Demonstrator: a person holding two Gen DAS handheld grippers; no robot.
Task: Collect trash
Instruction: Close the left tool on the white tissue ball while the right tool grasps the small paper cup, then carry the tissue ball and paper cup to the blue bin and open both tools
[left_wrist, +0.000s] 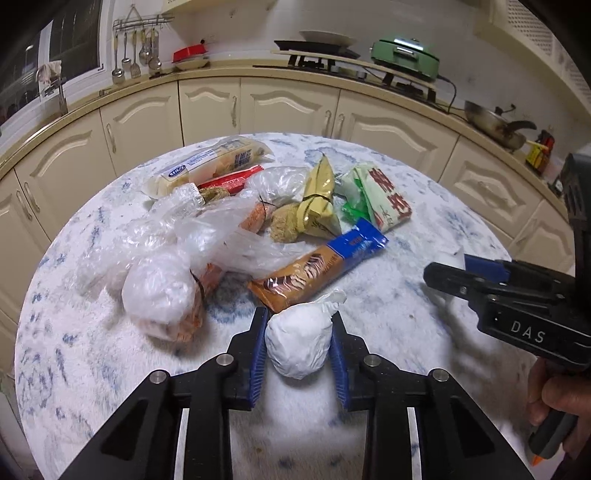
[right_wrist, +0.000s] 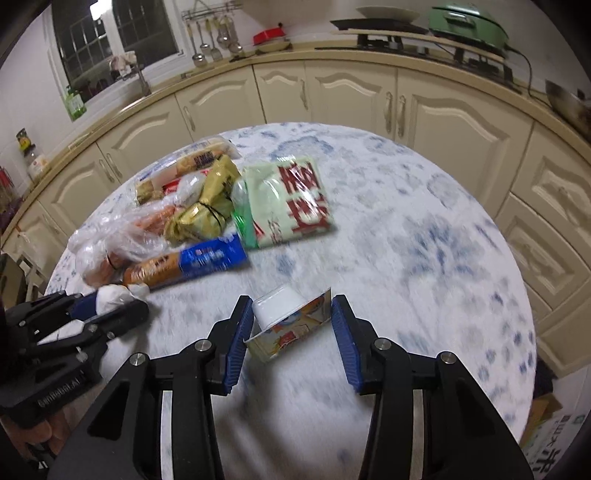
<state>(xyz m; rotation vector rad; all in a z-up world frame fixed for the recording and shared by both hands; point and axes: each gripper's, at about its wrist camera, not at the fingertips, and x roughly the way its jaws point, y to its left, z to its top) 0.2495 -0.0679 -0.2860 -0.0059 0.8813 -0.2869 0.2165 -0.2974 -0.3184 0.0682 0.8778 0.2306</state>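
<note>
On the round table with a white-and-blue fuzzy cover (left_wrist: 406, 325), my left gripper (left_wrist: 299, 315) is shut on a white crumpled wad (left_wrist: 297, 347), with a blue pad pressing each side. The same wad (right_wrist: 110, 293) shows between the left gripper's fingers (right_wrist: 107, 306) at the lower left of the right wrist view. My right gripper (right_wrist: 291, 301) is shut on a small white cup (right_wrist: 277, 306) lying tilted, its peeled printed lid (right_wrist: 295, 332) spanning the gap between the pads. In the left wrist view the right gripper (left_wrist: 461, 273) sits at the right edge, and the cup is hidden there.
A pile lies across the table's far half: an orange-and-blue biscuit packet (left_wrist: 317, 269), a green-white packet with red characters (right_wrist: 291, 203), a tied yellow bag (left_wrist: 319, 195), clear plastic bags (left_wrist: 166, 258) and a long bread packet (left_wrist: 210, 162). Cream cabinets (left_wrist: 288, 107) curve behind. A hand (left_wrist: 554, 398) holds the right gripper.
</note>
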